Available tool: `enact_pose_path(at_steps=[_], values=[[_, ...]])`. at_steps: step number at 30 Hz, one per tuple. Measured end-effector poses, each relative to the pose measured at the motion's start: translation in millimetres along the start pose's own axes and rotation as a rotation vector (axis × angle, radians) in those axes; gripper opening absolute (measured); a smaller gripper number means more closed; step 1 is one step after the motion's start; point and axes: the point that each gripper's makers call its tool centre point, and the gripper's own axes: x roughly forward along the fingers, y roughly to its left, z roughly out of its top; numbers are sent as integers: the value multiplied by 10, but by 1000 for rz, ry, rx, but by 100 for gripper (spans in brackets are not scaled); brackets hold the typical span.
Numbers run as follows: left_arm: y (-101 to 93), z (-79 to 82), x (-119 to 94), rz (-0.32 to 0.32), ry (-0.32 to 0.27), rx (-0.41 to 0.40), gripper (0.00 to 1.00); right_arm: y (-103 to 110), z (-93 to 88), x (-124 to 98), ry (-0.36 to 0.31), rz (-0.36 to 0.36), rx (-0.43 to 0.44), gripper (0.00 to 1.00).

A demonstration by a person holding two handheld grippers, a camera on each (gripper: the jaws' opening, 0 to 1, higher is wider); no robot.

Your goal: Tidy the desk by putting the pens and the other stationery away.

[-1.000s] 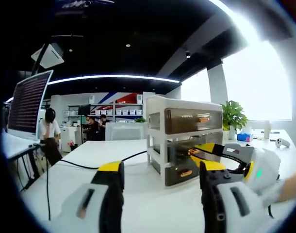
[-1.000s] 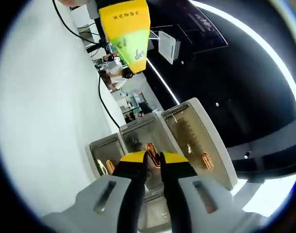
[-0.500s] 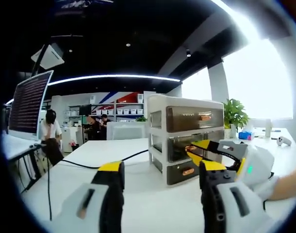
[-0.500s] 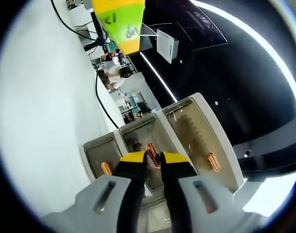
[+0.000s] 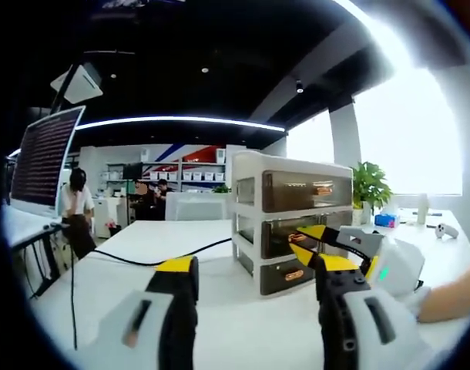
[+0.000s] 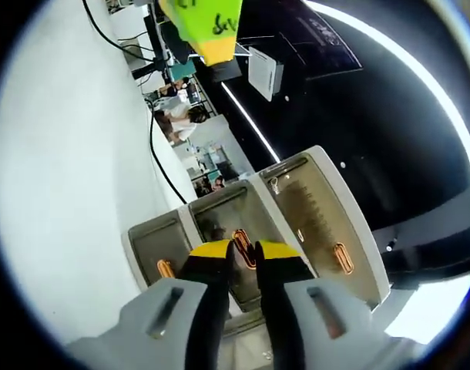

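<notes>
- In the left gripper view, the left gripper (image 5: 254,274) hangs over the white desk (image 5: 142,254) with its jaws spread wide and nothing between them.
- In the right gripper view, the right gripper (image 6: 243,258) has its yellow-tipped jaws almost pressed together, right at the orange clip-shaped handle (image 6: 241,245) of the middle drawer; I cannot tell for sure whether they pinch the handle or only sit against it.
- The same gripper comes into the left gripper view from the right, its tips at the front of the middle drawer (image 5: 308,233).
- The drawer unit (image 5: 289,220) stands on the desk just beyond the left gripper, three tinted drawers stacked; all three look closed or nearly so.
- Judged from this, the step in hand is working the middle drawer by its handle. The next move calls for a firm pinch on the handle and a straight pull or push along the drawer's run.
- No pens or other stationery can be made out on the desk here; what lies inside the drawers is too dim to tell.
- Farther off, a black cable (image 5: 135,260) crosses the desk, and a monitor (image 5: 42,158) stands at the left.
</notes>
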Motion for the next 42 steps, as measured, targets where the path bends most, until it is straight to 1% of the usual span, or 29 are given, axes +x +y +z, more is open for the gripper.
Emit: enact_pose_path(at_steps=[5, 6, 8, 10, 12, 13, 14, 17, 18, 19, 21, 22, 25, 27, 28, 29, 30, 31, 32, 33, 34, 37, 38, 39, 40, 41, 42], values=[[-12, 9, 0, -1, -3, 2, 62, -1, -6, -1, -11, 1, 18, 15], [-15, 10, -1, -3, -4, 1, 62, 8, -4, 3, -28, 2, 77, 16], [-14, 9, 0, -3, -4, 2, 62, 0, 13, 8, -73, 20, 153, 17], [-9, 1, 2, -1, -1, 2, 62, -8, 6, 4, -94, 27, 199, 17], [0, -6, 4, 1, 1, 0, 62, 0, 5, 4, -89, 24, 180, 17], [10, -6, 3, 5, 2, 2, 61, -4, 2, 6, -80, 17, 138, 17], [14, -6, 2, 7, 2, 3, 61, 8, 3, 8, -74, 14, 115, 17], [14, -11, 4, 6, 3, 2, 61, 11, 4, 8, -69, 13, 107, 17], [11, -21, 13, 5, 2, 8, 60, 2, 10, -3, -70, 18, 119, 17], [19, -40, 23, 9, 6, 19, 59, 0, 13, -14, -74, 26, 145, 17], [32, -99, 42, 14, 30, 29, 58, -37, -43, -52, -46, 24, 218, 19], [31, -122, 49, 13, 43, 32, 58, -36, -60, -69, -38, 34, 240, 18], [6, -117, 38, 1, 56, 45, 58, -40, -133, -227, -26, 93, 457, 18], [-9, -63, 22, -10, 36, 42, 58, -130, -153, -340, -65, 93, 585, 19], [-13, -48, 22, -13, 30, 40, 57, -166, -186, -390, -70, 94, 627, 20], [-16, -40, 19, -14, 27, 39, 57, -205, -284, -436, -45, 89, 642, 22], [-14, -38, 20, -14, 27, 44, 55, -231, -330, -454, -36, 81, 632, 25], [-9, -45, 19, -12, 34, 70, 50, -268, -474, -477, 8, 66, 606, 27], [-8, -48, 20, -11, 36, 77, 46, -292, -545, -496, 15, 69, 621, 27], [-10, -50, 21, -9, 35, 79, 43, -319, -632, -556, 30, 69, 668, 27], [-11, -48, 22, -10, 32, 76, 42, -362, -715, -609, 40, 70, 700, 27], [-32, -51, 34, -17, 29, 69, 41, -508, -1024, -751, 108, 38, 708, 27], [-29, -50, 39, -9, 30, 86, 41, -545, -1111, -812, 121, 36, 715, 27], [-13, -39, 48, 3, 25, 117, 40, -578, -1202, -869, 136, 38, 723, 27], [-14, -31, 52, 8, 20, 139, 40, -610, -1266, -919, 138, 49, 709, 28], [-27, -31, 52, 6, 17, 140, 40, -641, -1334, -966, 148, 60, 686, 29], [-25, -26, 51, 4, 16, 141, 40, -649, -1390, -1035, 160, 79, 691, 29]])
